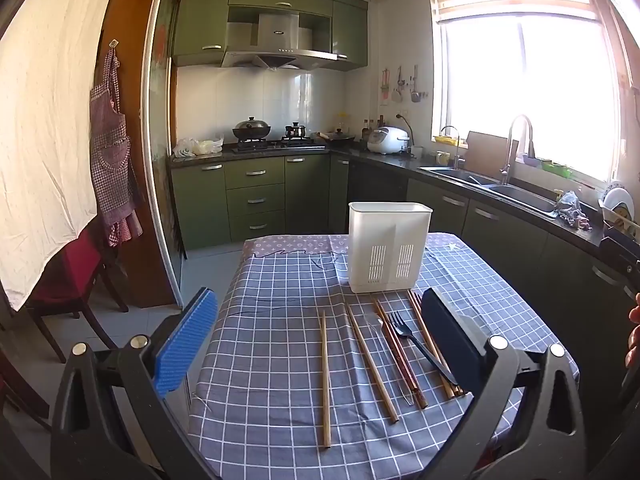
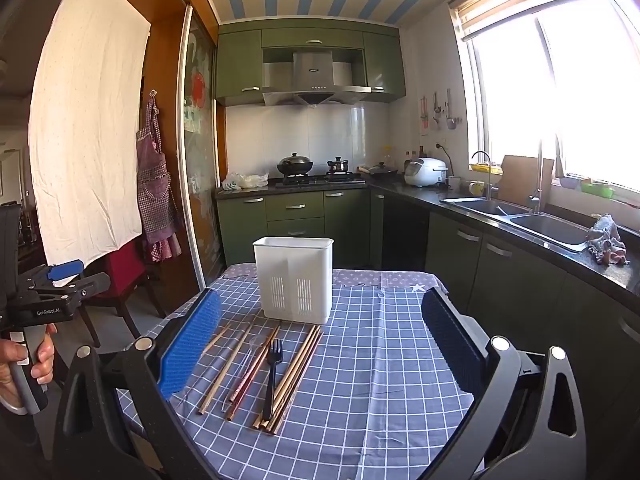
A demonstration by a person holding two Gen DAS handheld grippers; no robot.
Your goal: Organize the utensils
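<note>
A white two-compartment utensil holder point(image 1: 390, 246) point(image 2: 294, 280) stands upright near the far end of the table, covered in a blue checked cloth point(image 1: 272, 320) point(image 2: 380, 360). In front of it lie several wooden chopsticks point(image 1: 325, 376) point(image 2: 224, 368), a reddish pair point(image 1: 400, 360) point(image 2: 252, 372), a black plastic fork point(image 1: 420, 344) point(image 2: 274, 372) and a clear plastic utensil point(image 1: 384, 344). My left gripper point(image 1: 320, 340) point(image 2: 80, 276) hovers open above the near ends of the utensils, holding nothing. My right gripper point(image 2: 322, 344) is open too, just right of the utensil row, empty.
A dark counter with a double sink point(image 2: 520, 216) runs along the right wall, close to the table's right side. Green cabinets and a stove point(image 1: 272, 144) stand at the back. A red chair point(image 1: 76, 280) sits left of the table. A hand point(image 2: 24, 356) grips the left tool's handle.
</note>
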